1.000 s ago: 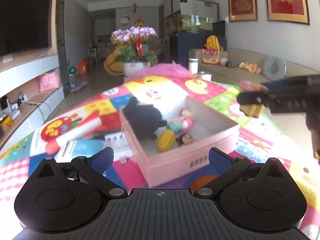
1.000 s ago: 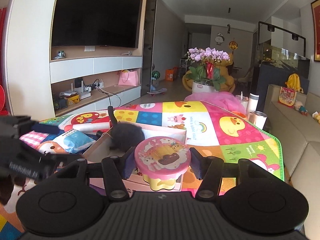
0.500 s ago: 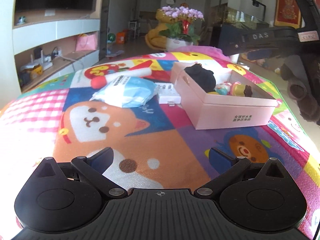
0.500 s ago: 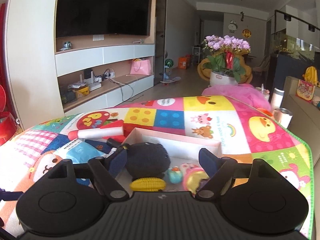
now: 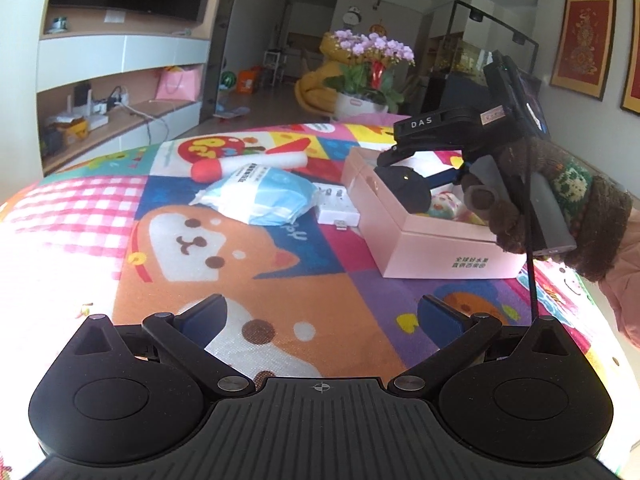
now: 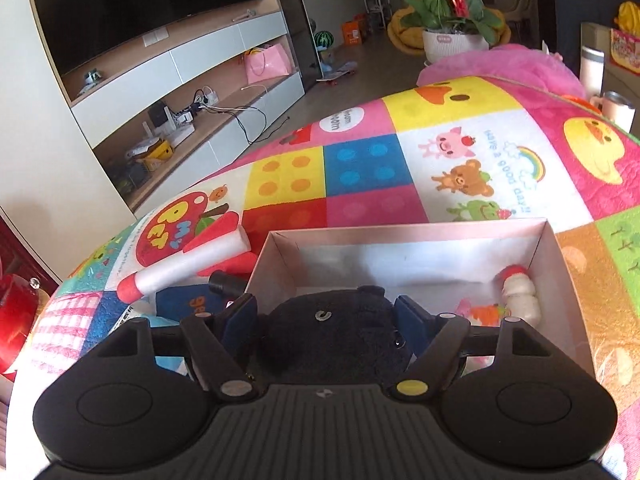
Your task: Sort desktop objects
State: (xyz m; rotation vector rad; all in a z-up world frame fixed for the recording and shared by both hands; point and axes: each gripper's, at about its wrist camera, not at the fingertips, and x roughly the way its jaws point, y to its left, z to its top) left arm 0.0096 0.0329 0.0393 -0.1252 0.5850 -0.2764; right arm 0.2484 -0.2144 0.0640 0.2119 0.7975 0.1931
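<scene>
A pink open box [image 5: 436,240] stands on the colourful mat and shows from above in the right wrist view [image 6: 472,232]. Inside lie a black plush toy [image 6: 336,336], a small white and red figure [image 6: 518,292] and other small toys. My right gripper [image 6: 326,316] is open, lowered over the box with its fingers either side of the black plush; it also shows in the left wrist view [image 5: 404,156]. My left gripper [image 5: 322,314] is open and empty, low over the mat, well in front of the box.
Left of the box lie a white and red foam rocket [image 5: 248,162], a blue tissue pack [image 5: 264,196] and a small white packet [image 5: 336,206]. A flower pot [image 6: 452,40] and two cups [image 6: 616,108] stand beyond the mat's far edge.
My right gripper opened and let the pink round toy drop into the box, then dipped lower over the black plush. My left gripper drew back from the box toward the mat's near side.
</scene>
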